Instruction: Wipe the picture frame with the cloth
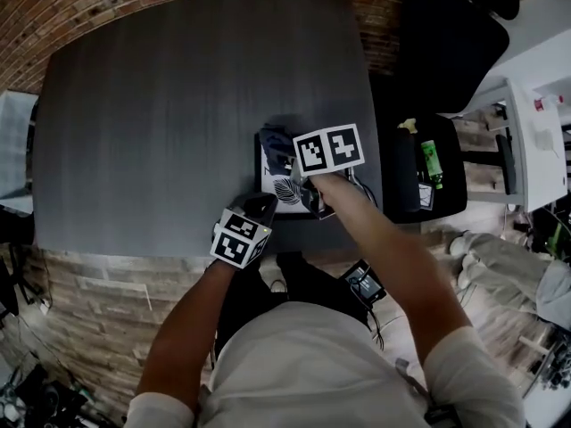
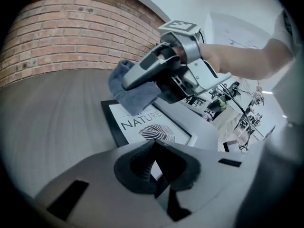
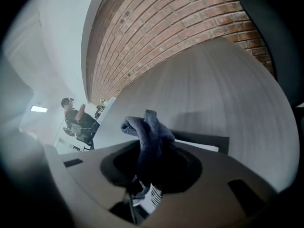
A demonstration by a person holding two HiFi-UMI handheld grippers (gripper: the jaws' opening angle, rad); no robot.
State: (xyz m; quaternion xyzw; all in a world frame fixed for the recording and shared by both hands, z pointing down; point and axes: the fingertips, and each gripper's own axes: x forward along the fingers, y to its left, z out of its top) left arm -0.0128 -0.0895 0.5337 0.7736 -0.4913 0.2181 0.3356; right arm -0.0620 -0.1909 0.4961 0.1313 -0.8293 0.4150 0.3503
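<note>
A black picture frame (image 1: 287, 191) with a white leaf print lies flat near the front edge of the dark grey table (image 1: 178, 105). My right gripper (image 1: 284, 155) is shut on a bunched blue-grey cloth (image 1: 273, 139) and holds it over the frame's far left corner. In the left gripper view the cloth (image 2: 133, 91) touches the frame (image 2: 147, 127) above the word NATURE. My left gripper (image 1: 261, 207) is at the frame's near left corner, its jaws closed on that edge (image 2: 154, 146). In the right gripper view the cloth (image 3: 145, 127) sticks up out of the jaws.
A black office chair (image 1: 446, 34) stands to the right of the table. Beside it is a black stand holding a green bottle (image 1: 432, 162), with a white cabinet (image 1: 535, 141) further right. A brick wall (image 2: 71, 37) runs behind the table. A seated person (image 3: 71, 113) shows far off.
</note>
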